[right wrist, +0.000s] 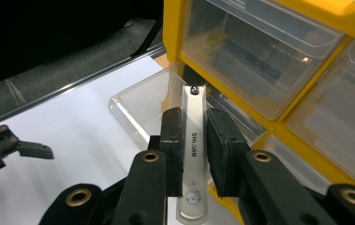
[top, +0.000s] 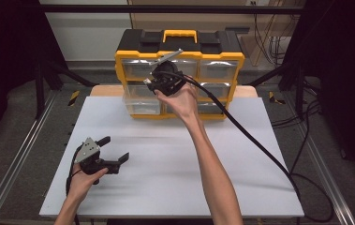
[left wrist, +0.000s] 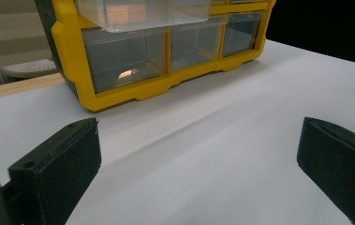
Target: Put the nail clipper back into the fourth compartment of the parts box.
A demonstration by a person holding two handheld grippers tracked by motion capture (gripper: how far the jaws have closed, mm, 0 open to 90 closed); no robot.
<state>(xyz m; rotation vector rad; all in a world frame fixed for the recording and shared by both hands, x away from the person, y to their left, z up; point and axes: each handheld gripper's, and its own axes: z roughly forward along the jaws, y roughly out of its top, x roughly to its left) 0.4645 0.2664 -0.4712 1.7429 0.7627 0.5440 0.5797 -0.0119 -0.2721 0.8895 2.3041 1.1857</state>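
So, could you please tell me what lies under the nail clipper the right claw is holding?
Under the nail clipper, clamped in the right claw, is a pulled-out clear drawer of the yellow organizer. The visible part looks empty; the claw covers the rest.

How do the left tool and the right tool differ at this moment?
The left tool is open and holds nothing; the right tool is shut on a nail clipper. The left tool stays low over the white table; the right tool is raised at the yellow drawer organizer.
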